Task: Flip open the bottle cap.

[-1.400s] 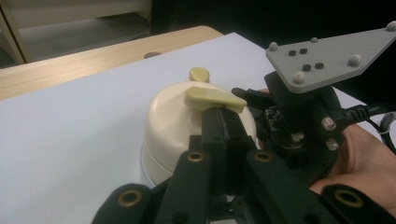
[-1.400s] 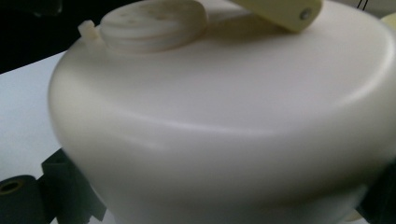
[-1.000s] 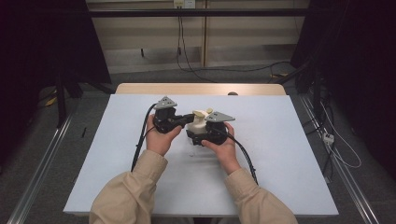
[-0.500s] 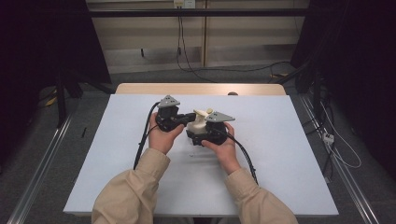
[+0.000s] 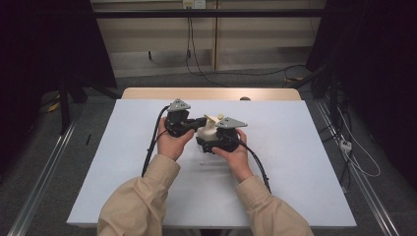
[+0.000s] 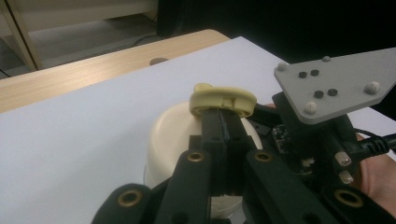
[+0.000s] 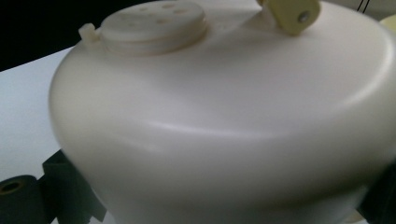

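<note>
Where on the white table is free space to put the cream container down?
The white table is bare to the right of the right gripper and to the left of the left gripper. The middle is crowded: both grippers, the hands and the cream container sit close together there.

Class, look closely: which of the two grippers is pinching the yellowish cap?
The left gripper: its closed jaws pinch the cap, whereas the right gripper holds the cream container's body.

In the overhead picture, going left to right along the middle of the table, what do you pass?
Left hand → left gripper → cream jar → right gripper → right hand → bare table.
</note>
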{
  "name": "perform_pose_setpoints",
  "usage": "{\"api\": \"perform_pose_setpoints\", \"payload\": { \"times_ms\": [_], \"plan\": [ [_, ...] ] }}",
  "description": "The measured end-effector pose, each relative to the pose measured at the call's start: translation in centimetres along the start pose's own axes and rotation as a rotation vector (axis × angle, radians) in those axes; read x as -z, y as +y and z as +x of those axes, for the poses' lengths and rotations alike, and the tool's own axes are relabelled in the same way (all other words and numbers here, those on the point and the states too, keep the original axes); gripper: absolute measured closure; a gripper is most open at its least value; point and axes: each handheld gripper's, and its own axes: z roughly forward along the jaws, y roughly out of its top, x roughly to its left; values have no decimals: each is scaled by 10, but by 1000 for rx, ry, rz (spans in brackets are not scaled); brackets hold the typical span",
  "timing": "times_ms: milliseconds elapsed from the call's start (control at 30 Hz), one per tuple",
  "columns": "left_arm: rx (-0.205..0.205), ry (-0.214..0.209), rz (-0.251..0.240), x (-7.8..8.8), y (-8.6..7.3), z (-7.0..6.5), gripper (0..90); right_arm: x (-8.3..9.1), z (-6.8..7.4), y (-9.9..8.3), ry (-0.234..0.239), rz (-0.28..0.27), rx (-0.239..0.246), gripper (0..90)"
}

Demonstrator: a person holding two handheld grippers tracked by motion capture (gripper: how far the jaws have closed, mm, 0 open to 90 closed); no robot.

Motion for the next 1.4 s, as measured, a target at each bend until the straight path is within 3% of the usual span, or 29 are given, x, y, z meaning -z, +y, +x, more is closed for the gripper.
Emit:
{"api": "perform_pose_setpoints", "payload": {
  "times_ms": [800,1400],
  "plan": [
    [-8,18,20,-5,3,0,900,0,0,0,-1,-2,0,41],
    [7,14,-5,-15,8,1,872,1,0,0,-2,4,-5,37]
  ]
}}
